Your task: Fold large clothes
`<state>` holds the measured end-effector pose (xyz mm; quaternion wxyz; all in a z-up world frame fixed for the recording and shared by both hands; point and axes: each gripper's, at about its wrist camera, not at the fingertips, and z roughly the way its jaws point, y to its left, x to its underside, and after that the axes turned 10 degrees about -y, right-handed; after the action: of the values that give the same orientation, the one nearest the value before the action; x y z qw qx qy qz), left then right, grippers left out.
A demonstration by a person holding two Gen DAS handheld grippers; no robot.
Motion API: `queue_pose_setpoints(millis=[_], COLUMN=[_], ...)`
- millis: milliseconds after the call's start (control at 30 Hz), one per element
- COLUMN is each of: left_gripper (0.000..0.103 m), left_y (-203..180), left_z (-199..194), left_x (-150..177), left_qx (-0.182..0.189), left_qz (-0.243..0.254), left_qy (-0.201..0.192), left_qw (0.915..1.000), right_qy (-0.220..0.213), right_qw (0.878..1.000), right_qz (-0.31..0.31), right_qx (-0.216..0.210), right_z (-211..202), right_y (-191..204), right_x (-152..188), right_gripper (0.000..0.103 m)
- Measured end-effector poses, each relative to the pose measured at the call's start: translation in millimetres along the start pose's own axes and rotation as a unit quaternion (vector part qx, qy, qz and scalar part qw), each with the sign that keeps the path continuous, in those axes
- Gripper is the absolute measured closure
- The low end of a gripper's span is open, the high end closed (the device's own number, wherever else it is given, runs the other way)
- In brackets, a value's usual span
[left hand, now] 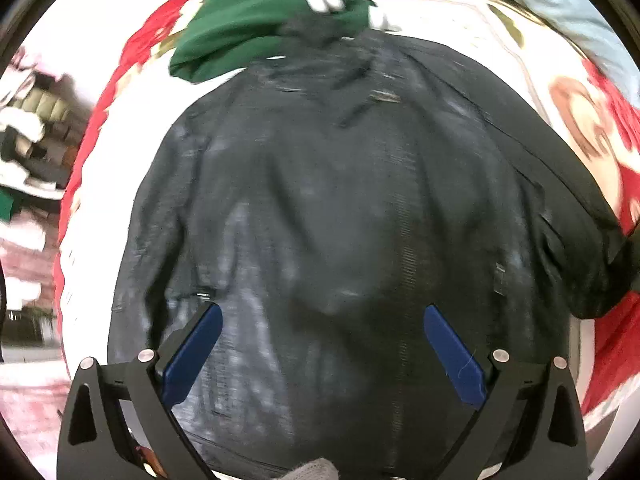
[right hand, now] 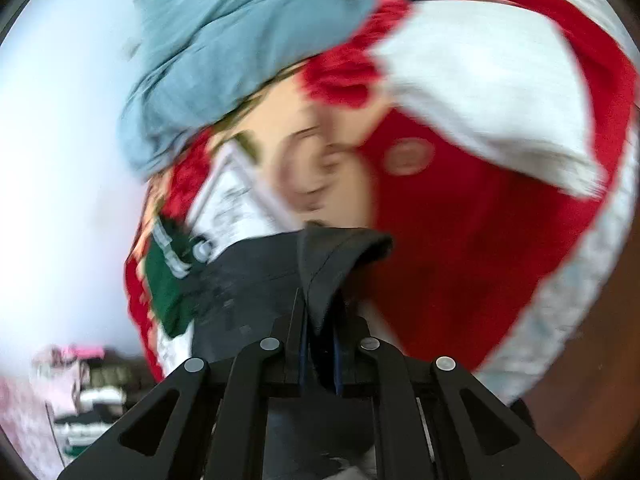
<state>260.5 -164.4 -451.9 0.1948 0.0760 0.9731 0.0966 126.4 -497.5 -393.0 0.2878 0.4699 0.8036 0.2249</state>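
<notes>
A large black jacket (left hand: 340,200) lies spread flat on a bed cover with red flowers (left hand: 520,52). Its collar points to the top of the left wrist view. My left gripper (left hand: 322,354) hangs open above the jacket's lower half, blue pads wide apart, nothing between them. In the right wrist view my right gripper (right hand: 320,320) is shut on a fold of the black jacket (right hand: 336,252). That fold rises out of the jaws, lifted off the bed. The right wrist view is blurred.
A green garment with white stripes (left hand: 256,20) lies by the jacket's collar, also the green garment (right hand: 168,288). A pale blue garment (right hand: 224,52) is heaped further back on the red and white bed cover (right hand: 480,216). A pile of clothes (left hand: 28,128) sits off the bed's left side.
</notes>
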Motion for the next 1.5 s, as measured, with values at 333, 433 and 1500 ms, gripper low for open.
queue_pose_setpoints(millis=[333, 433, 1500], left_gripper=[0.0, 0.0, 0.0], left_y=[134, 175, 263], left_z=[21, 30, 24], left_x=[12, 24, 118], left_qx=[-0.072, -0.095, -0.107], left_qz=[-0.12, -0.156, -0.303], left_qy=[0.012, 0.021, 0.1], left_qw=[0.9901, 0.9829, 0.9415], right_qy=[0.112, 0.148, 0.216], right_qw=[0.974, 0.951, 0.888], right_qz=[-0.191, -0.267, -0.396], right_qx=[-0.053, -0.055, 0.083], right_z=[145, 199, 207], right_y=[230, 286, 161], right_x=[109, 175, 183], right_gripper=[0.094, 0.094, 0.032])
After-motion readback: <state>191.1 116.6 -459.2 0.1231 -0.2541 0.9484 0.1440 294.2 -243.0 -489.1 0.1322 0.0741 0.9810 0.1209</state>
